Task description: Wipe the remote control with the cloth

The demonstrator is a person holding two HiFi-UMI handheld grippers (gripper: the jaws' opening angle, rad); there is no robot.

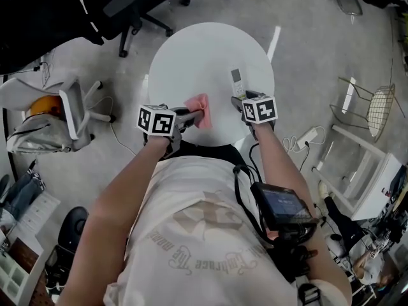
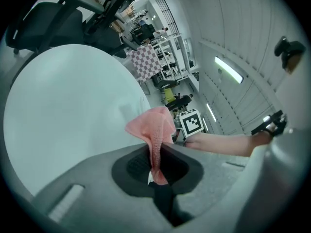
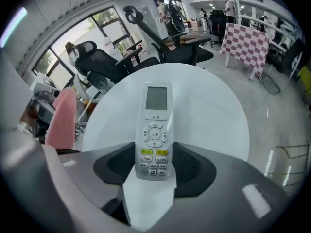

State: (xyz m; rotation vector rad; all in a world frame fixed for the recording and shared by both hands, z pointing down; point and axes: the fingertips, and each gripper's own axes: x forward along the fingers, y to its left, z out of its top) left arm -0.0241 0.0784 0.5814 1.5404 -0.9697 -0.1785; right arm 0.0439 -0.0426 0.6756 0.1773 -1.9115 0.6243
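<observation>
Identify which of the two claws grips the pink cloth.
The left claw: it pinches the pink cloth, while the right claw stands open astride the remote control.

A round white bench (image 1: 191, 62) stands on a pale grey concrete floor (image 1: 306, 62). Beyond its far edge are two black office chairs, one (image 1: 127, 5) close to the rim and another (image 1: 38, 18) further left. To the left a white chair (image 1: 73, 107) stands beside an orange-yellow object (image 1: 46, 105), possibly a bag, though it is too small to tell. On the right are a wire-mesh chair (image 1: 379, 110) and a white power strip (image 1: 308, 136) with its cable lying on the floor. A short white strip (image 1: 274, 42) lies just beside the bench's far right edge. A red-and-white chequered board (image 3: 245, 42) stands upright further back, near desks and large windows (image 3: 109, 30).
</observation>
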